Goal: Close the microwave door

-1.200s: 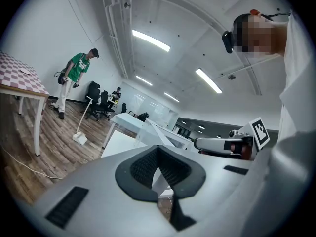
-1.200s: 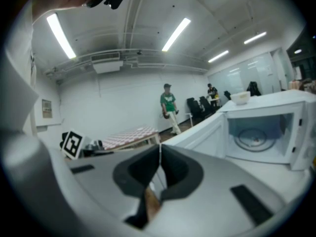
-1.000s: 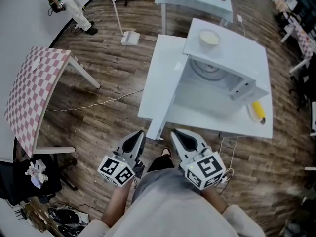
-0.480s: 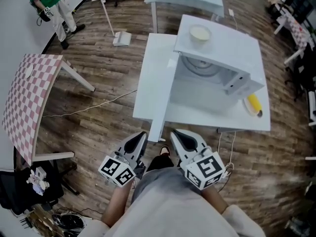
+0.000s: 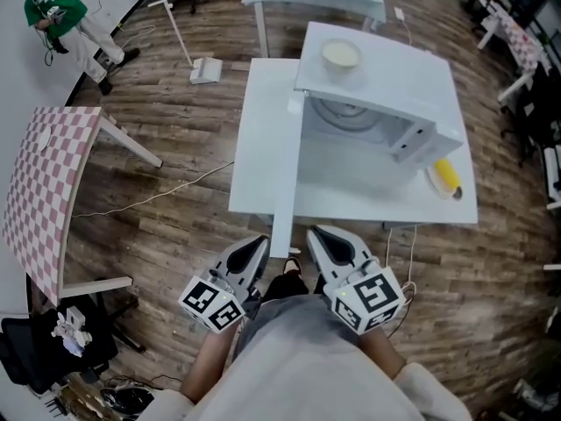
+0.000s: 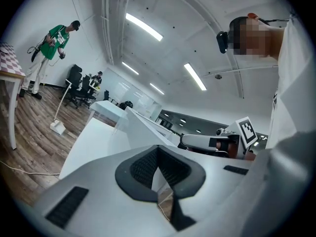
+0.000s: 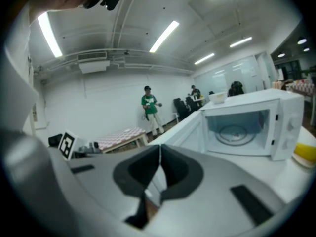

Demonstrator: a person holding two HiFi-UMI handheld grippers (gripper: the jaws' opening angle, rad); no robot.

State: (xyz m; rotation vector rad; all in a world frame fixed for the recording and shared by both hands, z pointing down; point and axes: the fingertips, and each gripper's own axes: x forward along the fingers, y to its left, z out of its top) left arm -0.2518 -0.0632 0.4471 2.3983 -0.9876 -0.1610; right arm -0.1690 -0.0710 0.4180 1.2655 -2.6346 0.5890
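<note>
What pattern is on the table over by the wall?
The table has pink and white checks, clearest in the head view.

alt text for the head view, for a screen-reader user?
White microwave on a white table, door swung wide open, a bowl on top, a banana beside it. Below, the left hand-held gripper and right hand-held gripper, both shut and empty, are held near the person's body.
</note>
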